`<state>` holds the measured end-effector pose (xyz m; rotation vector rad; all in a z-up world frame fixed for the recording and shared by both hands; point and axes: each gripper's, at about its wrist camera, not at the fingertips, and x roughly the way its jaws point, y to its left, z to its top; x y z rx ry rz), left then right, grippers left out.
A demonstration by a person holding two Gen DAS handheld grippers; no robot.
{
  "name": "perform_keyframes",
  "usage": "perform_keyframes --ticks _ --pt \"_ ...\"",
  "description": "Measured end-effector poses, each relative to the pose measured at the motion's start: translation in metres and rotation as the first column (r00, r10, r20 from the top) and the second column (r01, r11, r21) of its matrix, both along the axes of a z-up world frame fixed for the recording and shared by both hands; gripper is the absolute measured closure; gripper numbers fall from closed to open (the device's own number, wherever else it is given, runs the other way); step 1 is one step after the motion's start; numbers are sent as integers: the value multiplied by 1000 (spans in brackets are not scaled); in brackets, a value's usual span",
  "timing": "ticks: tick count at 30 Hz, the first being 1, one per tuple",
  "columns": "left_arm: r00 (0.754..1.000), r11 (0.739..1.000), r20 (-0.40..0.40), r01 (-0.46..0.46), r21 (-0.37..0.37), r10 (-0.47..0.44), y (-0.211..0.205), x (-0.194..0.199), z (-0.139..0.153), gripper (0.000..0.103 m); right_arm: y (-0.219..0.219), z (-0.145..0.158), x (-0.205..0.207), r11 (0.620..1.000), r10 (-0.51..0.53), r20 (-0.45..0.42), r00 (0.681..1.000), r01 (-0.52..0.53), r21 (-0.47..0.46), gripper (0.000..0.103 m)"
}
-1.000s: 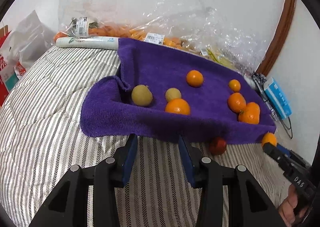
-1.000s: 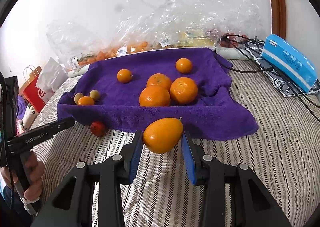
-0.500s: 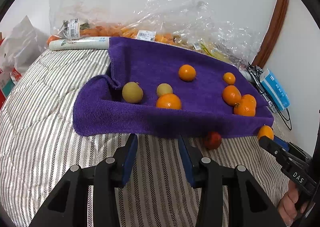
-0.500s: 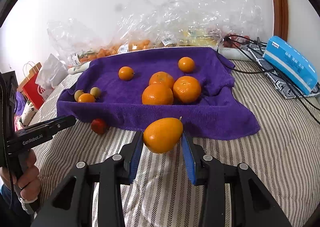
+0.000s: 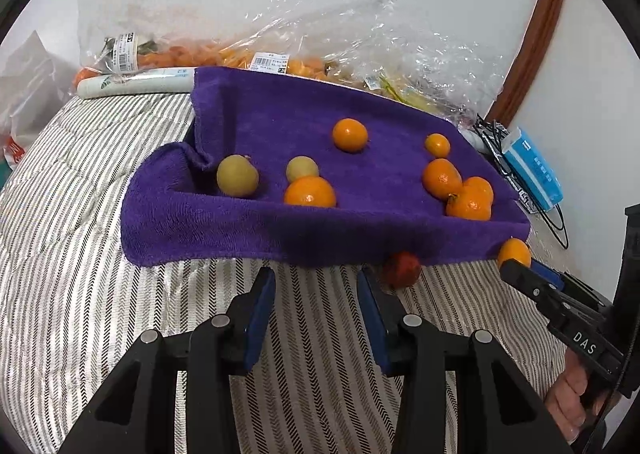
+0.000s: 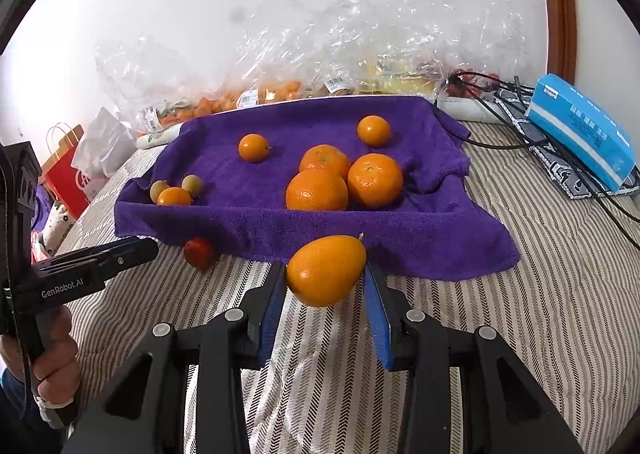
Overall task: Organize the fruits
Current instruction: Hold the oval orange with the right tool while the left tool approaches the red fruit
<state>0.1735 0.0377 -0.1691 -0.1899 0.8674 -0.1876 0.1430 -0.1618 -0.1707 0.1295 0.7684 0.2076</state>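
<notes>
A purple towel (image 5: 280,125) (image 6: 320,125) lies on the striped bed and carries several oranges (image 6: 317,189) and two yellow-green fruits (image 5: 237,175). A small red fruit (image 5: 401,269) (image 6: 199,252) lies on the bedspread at the towel's front edge. My left gripper (image 5: 316,294) is open and empty, just in front of the towel, with the red fruit beside its right finger. My right gripper (image 6: 325,286) is shut on an oval orange fruit (image 6: 326,270), held above the bed in front of the towel; it also shows in the left wrist view (image 5: 514,252).
Clear plastic bags of produce (image 6: 320,65) line the wall behind the towel. A blue tissue pack (image 6: 580,125) and black cables (image 6: 520,133) lie at the right. A red paper bag (image 6: 64,177) stands at the left. A white tube (image 5: 136,81) lies at the towel's back left.
My left gripper has shifted left and slightly back, so the towel and red fruit sit further right in its view. My right gripper holds the orange fruit steady and has barely moved.
</notes>
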Motion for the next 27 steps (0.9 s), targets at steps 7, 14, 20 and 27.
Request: perform_keyframes --ticks 7,14,20,27 --pt "1000 999 15 14 33 -15 -7 -1 -1 63 -4 0 0 1000 -15 2 1000 15 8 64" --pt "997 997 26 66 45 -67 -18 -3 0 63 0 2 -3 1000 -6 14 1000 6 -19 64" --pt "996 995 24 89 43 -90 -24 -1 -1 63 -4 2 -4 1000 -22 12 1000 22 -6 64" --pt "998 997 12 67 42 -68 -21 -1 -2 63 -6 3 -6 1000 -21 23 1000 21 -12 64"
